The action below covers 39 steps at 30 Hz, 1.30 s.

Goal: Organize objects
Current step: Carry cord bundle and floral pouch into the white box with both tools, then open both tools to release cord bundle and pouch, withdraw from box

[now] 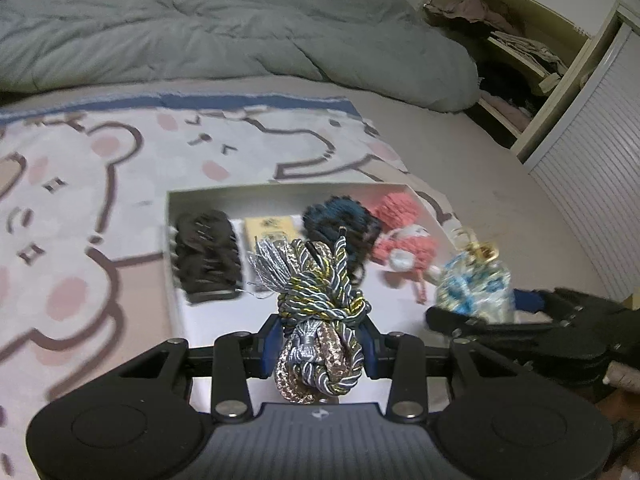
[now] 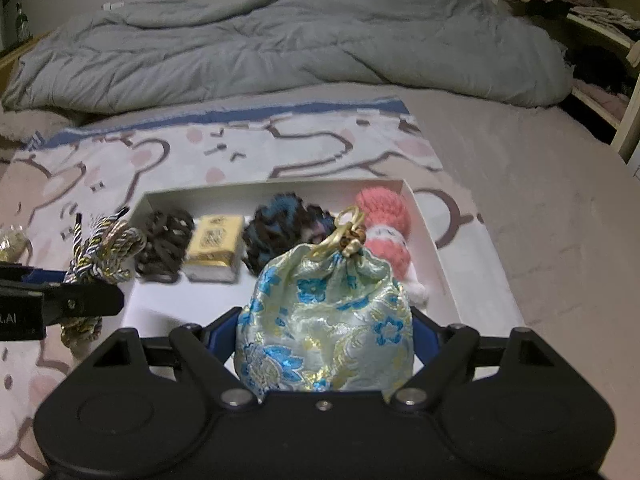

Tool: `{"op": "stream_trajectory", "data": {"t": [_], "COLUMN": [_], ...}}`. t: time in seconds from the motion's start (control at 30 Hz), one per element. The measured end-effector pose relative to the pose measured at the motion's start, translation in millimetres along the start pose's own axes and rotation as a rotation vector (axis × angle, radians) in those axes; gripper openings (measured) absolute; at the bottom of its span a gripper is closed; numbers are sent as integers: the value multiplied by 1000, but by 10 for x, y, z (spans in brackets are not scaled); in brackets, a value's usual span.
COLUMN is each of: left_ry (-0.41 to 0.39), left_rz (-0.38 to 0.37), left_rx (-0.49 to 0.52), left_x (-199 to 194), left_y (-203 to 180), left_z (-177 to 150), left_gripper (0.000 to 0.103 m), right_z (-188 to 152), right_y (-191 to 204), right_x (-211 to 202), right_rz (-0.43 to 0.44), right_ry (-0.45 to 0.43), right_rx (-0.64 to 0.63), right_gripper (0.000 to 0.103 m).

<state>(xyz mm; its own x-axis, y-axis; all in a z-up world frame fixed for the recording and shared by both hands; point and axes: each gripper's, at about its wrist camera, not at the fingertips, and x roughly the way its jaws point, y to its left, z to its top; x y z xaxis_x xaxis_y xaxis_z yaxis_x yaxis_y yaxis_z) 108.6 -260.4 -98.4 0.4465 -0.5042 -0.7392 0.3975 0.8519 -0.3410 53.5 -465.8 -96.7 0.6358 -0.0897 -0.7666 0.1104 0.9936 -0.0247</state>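
Left wrist view shows the left tool [image 1: 320, 344] pinched tight on a bundle of twisted cord [image 1: 320, 300], while the right tool [image 2: 324, 344] has its jaws spread wide around a brocade pouch [image 2: 326, 320], pads pressing its sides. Both loads hang just short of the white box [image 2: 420, 216] that sits on the bed's cartoon blanket [image 2: 160, 152], long side running across. Inside, the far row is taken: dark hair ties [image 2: 164, 244], a gold packet [image 2: 214, 246], a blue-black scrunchie [image 2: 288, 232], a pink knitted doll [image 2: 384, 224]. So the free strip is the box's near edge, dead ahead of both tools; I'd guess the cord goes near-left, the pouch near-right.
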Motion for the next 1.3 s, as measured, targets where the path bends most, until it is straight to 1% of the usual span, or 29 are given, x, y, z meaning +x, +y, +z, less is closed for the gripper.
{"op": "stream_trajectory", "data": {"t": [0.23, 0.5, 0.57, 0.63, 0.8, 0.9, 0.93, 1.0, 1.03, 1.07, 1.3], "left_ry": [38, 99, 105, 101, 109, 130, 139, 155, 155, 151, 141], "left_rz": [-46, -108, -124, -127, -135, -161, -165, -177, -175, -172, -176], "left_rx": [-46, -138, -145, -141, -171, -200, -209, -214, -214, -210, -197], "left_x": [270, 550, 589, 611, 689, 752, 772, 801, 802, 794, 712], "left_y": [-138, -171, -198, -229, -267, -288, -298, -314, -322, -328, -319], "left_z": [-78, -170, -177, -178, -216, -271, -287, -316, -326, -330, -284], "left_gripper": [41, 41, 41, 41, 41, 41, 44, 52, 58, 59, 59], "right_z": [-150, -253, -269, -279, -292, -288, -286, -285, -294, -307, -359], "right_y": [-77, -226, -263, -304, -431, -495, -520, -569, -592, -615, -682], "right_x": [234, 381, 368, 315, 234, 194, 178, 159, 156, 156, 114], "right_rz": [-11, -36, -24, -31, -27, -28, -27, -22, -20, -19, -23], "right_ry": [77, 122, 129, 117, 104, 102, 100, 101, 102, 107, 107], "right_rx": [-73, -93, -82, -66, -16, 18, 32, 63, 79, 91, 120], "right_gripper": [85, 85, 87, 90, 90, 90, 90, 89, 88, 88, 88]}}
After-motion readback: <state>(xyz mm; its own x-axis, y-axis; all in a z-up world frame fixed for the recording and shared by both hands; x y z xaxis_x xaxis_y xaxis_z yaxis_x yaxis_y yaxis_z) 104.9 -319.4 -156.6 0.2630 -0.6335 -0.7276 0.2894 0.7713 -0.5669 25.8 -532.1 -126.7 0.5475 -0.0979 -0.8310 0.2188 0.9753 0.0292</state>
